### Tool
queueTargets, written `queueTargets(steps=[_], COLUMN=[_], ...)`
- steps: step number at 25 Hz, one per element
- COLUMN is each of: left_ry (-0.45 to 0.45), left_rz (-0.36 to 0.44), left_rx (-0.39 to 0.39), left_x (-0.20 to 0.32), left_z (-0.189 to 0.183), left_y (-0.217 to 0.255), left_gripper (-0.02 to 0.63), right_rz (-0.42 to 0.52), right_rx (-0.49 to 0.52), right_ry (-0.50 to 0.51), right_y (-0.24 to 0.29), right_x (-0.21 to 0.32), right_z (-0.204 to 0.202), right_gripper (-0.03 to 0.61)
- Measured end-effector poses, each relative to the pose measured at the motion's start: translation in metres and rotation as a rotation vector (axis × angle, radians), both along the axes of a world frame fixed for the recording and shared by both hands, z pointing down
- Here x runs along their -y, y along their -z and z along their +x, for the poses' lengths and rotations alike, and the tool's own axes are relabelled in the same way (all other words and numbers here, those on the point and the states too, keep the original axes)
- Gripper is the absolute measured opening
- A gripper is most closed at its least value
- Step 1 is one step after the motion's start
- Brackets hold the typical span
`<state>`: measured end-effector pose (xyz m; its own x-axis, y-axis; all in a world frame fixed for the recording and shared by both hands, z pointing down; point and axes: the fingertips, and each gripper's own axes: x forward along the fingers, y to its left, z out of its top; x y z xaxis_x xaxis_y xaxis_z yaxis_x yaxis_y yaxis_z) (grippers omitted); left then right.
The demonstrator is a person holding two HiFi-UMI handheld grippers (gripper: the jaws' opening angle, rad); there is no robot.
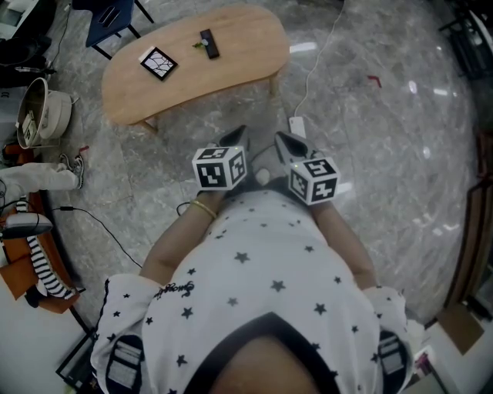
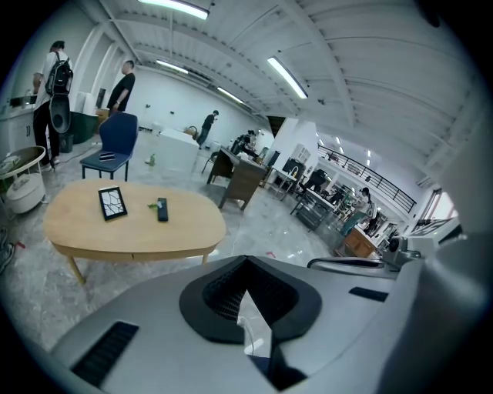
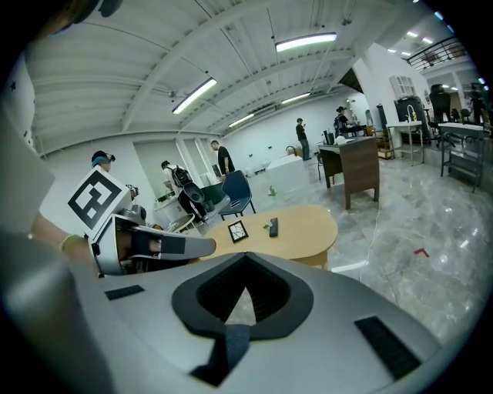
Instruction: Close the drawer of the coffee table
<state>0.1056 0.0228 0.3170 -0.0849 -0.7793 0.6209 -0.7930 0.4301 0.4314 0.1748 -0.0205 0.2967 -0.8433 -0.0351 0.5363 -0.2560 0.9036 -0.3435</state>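
An oval wooden coffee table (image 1: 239, 54) stands on the marble floor ahead of me, some way off; it also shows in the left gripper view (image 2: 131, 231) and the right gripper view (image 3: 304, 227). A small framed picture (image 1: 158, 63) and a black remote (image 1: 209, 43) lie on top. No drawer sticks out of it in any view. My left gripper (image 1: 235, 138) and right gripper (image 1: 286, 142) hang side by side close to my body, both shut and empty, well short of the table.
A blue chair (image 1: 108, 15) stands behind the table's far left. A white cable (image 1: 317, 61) runs to a power strip (image 1: 296, 125) on the floor by the grippers. A metal tub (image 1: 42, 111) and clutter line the left. People stand far back (image 2: 119, 85).
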Motion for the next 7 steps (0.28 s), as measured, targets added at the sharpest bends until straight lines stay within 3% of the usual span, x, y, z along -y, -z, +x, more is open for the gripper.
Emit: queueTargets(steps=[7], left_ry=[-0.006], left_rz=[0.005], left_rx=[-0.004], left_x=[-0.0027], left_z=[0.0044], left_y=[0.0032], left_gripper=[0.007], right_rz=[0.001], right_rx=[0.011], right_ry=[0.001], right_y=[0.0045], right_x=[-0.0048], right_z=[0.0012], right_gripper=[0.008])
